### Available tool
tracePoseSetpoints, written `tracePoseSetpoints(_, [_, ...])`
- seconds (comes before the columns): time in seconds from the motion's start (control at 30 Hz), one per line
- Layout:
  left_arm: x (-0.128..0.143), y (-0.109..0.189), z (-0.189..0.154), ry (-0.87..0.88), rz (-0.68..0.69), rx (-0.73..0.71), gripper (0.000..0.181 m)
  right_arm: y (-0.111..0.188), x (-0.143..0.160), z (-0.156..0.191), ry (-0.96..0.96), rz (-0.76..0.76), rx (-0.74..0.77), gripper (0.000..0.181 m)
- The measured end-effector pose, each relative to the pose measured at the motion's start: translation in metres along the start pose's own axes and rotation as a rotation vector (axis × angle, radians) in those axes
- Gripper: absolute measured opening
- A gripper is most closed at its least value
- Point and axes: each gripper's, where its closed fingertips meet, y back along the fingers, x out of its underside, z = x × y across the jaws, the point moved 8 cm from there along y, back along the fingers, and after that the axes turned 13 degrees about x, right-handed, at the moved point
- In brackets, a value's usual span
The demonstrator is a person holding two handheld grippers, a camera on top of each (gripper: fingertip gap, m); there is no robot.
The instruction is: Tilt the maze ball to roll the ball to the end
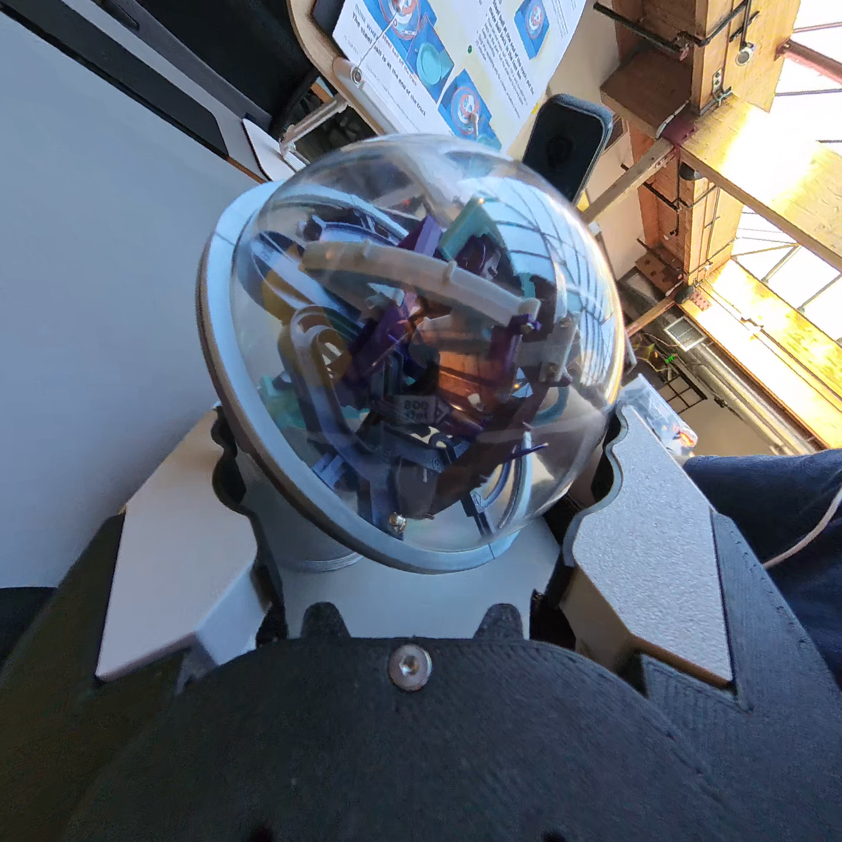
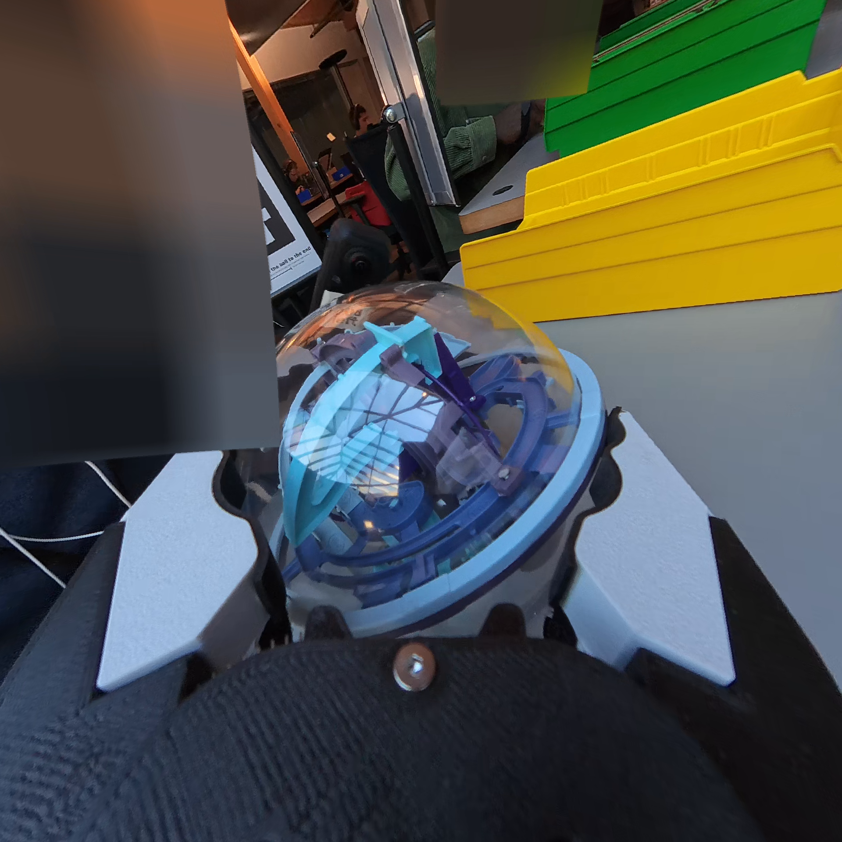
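The maze ball (image 1: 410, 328) is a clear sphere with a pale grey ring around its middle and blue, purple and teal tracks inside. It is held up and tilted. My left gripper (image 1: 412, 437) is shut on its lower half, with the white fingers (image 1: 182, 546) on either side. A small steel ball (image 1: 395, 523) sits low inside, near the ring. In the right wrist view the maze ball (image 2: 428, 455) fills the middle, and my right gripper (image 2: 419, 460) is shut on it from the other side.
A printed sheet on a wooden stand (image 1: 437, 54) and a black camera (image 1: 565, 146) are behind the ball. A yellow bin (image 2: 660, 218) and a green bin (image 2: 683, 82) stand on the grey table (image 2: 729, 387). A dark sleeve (image 1: 774, 501) is at the right.
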Motion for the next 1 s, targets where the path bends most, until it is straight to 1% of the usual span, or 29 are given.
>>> tracePoseSetpoints(0.17, [-0.001, 0.002, -0.004, -0.088, 0.038, -0.036, 0.152, 0.003, 0.000, 0.003, 0.046, 0.026, 0.028, 0.155])
tracePoseSetpoints(0.23, [0.001, 0.003, -0.004, -0.098, 0.037, -0.033, 0.152, 0.004, 0.000, 0.003, 0.054, 0.053, 0.029, 0.154])
tracePoseSetpoints(0.43, [0.003, 0.007, -0.009, -0.116, 0.037, -0.020, 0.153, 0.003, 0.003, 0.004, 0.093, 0.197, 0.005, 0.156])
tracePoseSetpoints(0.6, [0.007, 0.009, -0.011, -0.135, 0.041, -0.035, 0.152, 0.004, 0.000, 0.003, 0.146, 0.322, 0.013, 0.156])
tracePoseSetpoints(0.67, [0.009, 0.011, -0.013, -0.142, 0.045, -0.041, 0.151, 0.006, -0.002, 0.002, 0.140, 0.345, 0.028, 0.156])
tracePoseSetpoints(0.83, [0.013, 0.016, -0.017, -0.141, 0.043, -0.030, 0.150, 0.016, -0.002, -0.001, 0.116, 0.323, 0.091, 0.156])
tracePoseSetpoints(1.0, [0.011, 0.028, -0.025, -0.166, 0.052, -0.009, 0.147, 0.031, -0.001, 0.004, 0.131, 0.239, 0.225, 0.157])
